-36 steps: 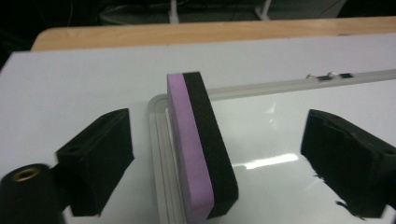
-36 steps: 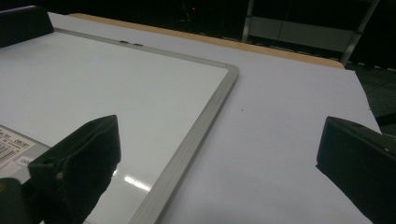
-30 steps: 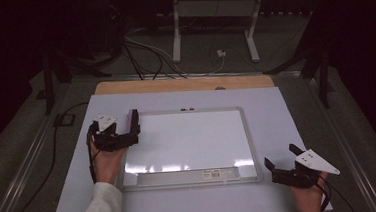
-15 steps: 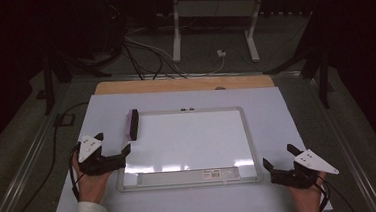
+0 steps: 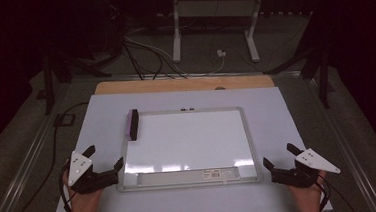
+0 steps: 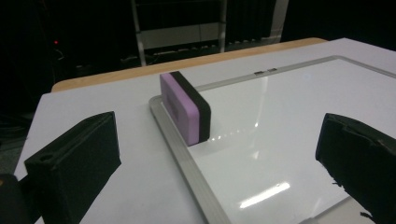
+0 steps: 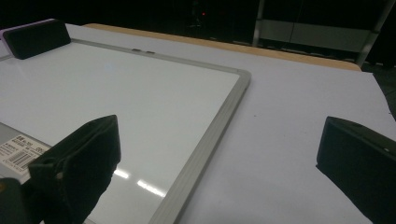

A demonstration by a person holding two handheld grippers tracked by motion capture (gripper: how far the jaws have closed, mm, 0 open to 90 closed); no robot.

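The left gripper [image 5: 104, 164] rests on the pale lavender worktop [image 5: 287, 119] just off the near left corner of the silver-framed rectangular whiteboard [image 5: 188, 141], its jaws spread wide with nothing between them. In the left gripper view those jaws frame the purple-and-black block eraser [image 6: 185, 108], which lies ahead of the gripper and slightly toward the board. The eraser stands on one long edge at the board's far left corner, apparently half on the frame and half on the white surface, though the exact footing is hard to read from above. Its long axis runs along the board's left edge, pointing away from the person, so its purple foam face looks out toward the worktop and its black felt face looks in across the board.

That makes the left gripper clearly the nearer one: a straight reach forward along the left frame rail would bring its jaws to either side of the eraser's two broad faces. The right gripper [image 5: 281, 160] sits off the board's near right corner, jaws likewise apart and empty, with the whole board between it and the eraser.
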